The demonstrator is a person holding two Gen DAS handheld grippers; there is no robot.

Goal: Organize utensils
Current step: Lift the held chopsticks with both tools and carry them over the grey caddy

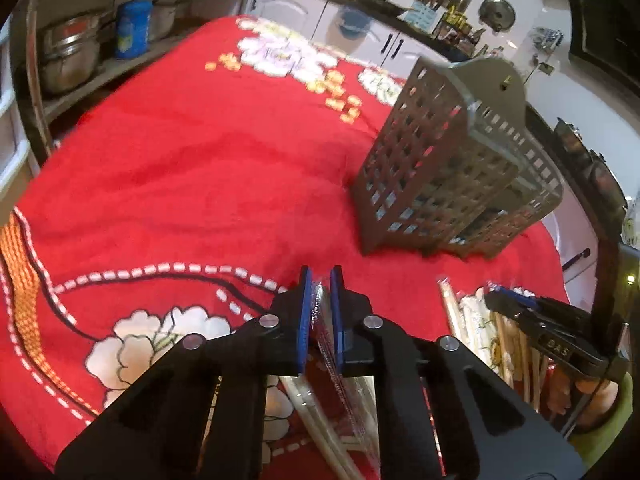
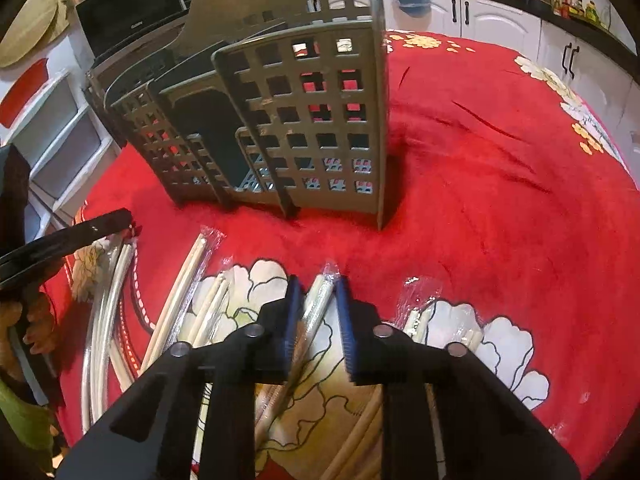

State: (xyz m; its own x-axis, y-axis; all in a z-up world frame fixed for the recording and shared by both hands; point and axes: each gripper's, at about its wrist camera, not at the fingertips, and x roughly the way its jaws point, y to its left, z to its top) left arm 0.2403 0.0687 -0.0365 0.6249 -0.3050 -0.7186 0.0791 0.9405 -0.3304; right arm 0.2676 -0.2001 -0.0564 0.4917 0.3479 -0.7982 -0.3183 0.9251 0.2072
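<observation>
A grey plastic lattice utensil holder (image 1: pixel 448 168) stands on the red flowered cloth; it also shows in the right wrist view (image 2: pixel 280 120). My left gripper (image 1: pixel 320 284) is shut on a clear-wrapped pair of chopsticks (image 1: pixel 322 332), held above the cloth to the holder's near left. My right gripper (image 2: pixel 316 286) is open, its blue pads either side of a wrapped chopstick pair (image 2: pixel 316 308) lying on the cloth. Several more wrapped chopsticks (image 2: pixel 188 292) lie to its left, and another packet (image 2: pixel 420 316) lies to its right. The right gripper (image 1: pixel 516 304) shows at the left view's right edge.
Red cloth (image 1: pixel 180 160) covers the table. Steel pots (image 1: pixel 72 52) and a blue canister (image 1: pixel 134 28) sit on a shelf at far left. White cabinets (image 2: pixel 500 20) run behind the table. A microwave (image 2: pixel 132 4) stands behind the holder.
</observation>
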